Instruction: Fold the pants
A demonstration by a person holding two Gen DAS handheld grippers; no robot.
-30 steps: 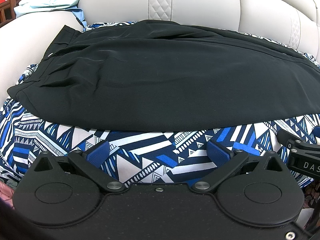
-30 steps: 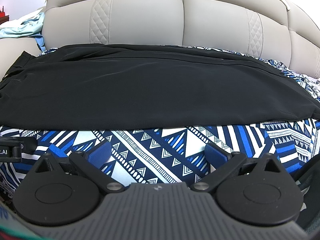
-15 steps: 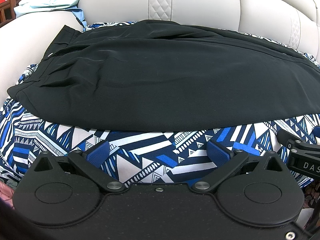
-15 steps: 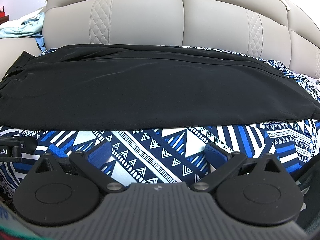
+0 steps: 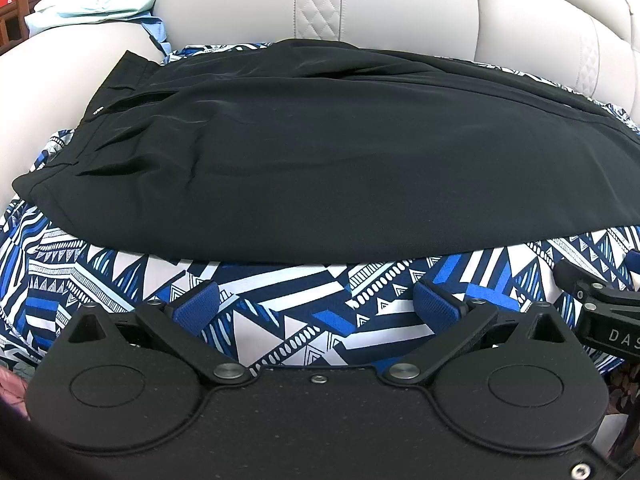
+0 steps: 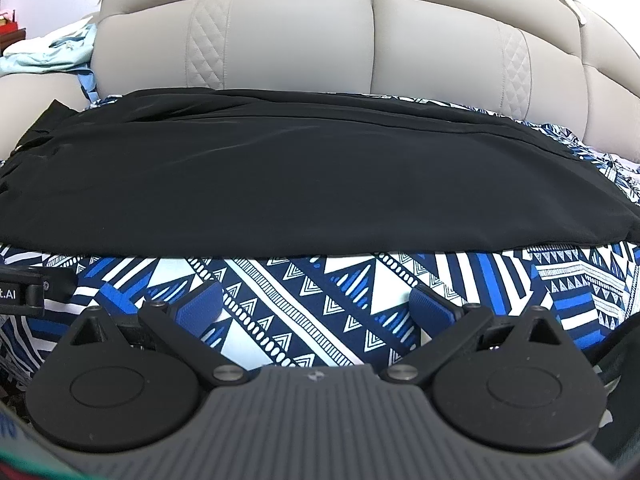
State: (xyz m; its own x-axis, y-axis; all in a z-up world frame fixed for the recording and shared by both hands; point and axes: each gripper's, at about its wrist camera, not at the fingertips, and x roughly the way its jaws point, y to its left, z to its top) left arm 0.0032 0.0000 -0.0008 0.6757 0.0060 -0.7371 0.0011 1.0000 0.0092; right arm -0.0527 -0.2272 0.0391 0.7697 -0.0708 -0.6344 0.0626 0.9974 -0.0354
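Black pants (image 5: 320, 152) lie flat across a blue-and-white patterned cloth (image 5: 280, 304) on a sofa seat, waistband at the left, legs running right. They also show in the right wrist view (image 6: 304, 184). My left gripper (image 5: 316, 304) is open and empty, just short of the pants' near edge. My right gripper (image 6: 314, 304) is open and empty, also just short of the near edge, further right. Part of the right gripper (image 5: 600, 312) shows at the left wrist view's right edge.
The beige sofa backrest (image 6: 360, 48) rises behind the pants and an armrest (image 5: 48, 92) stands at the left. Light blue clothes (image 5: 100, 4) lie on the armrest. The patterned cloth (image 6: 320, 280) covers the seat in front.
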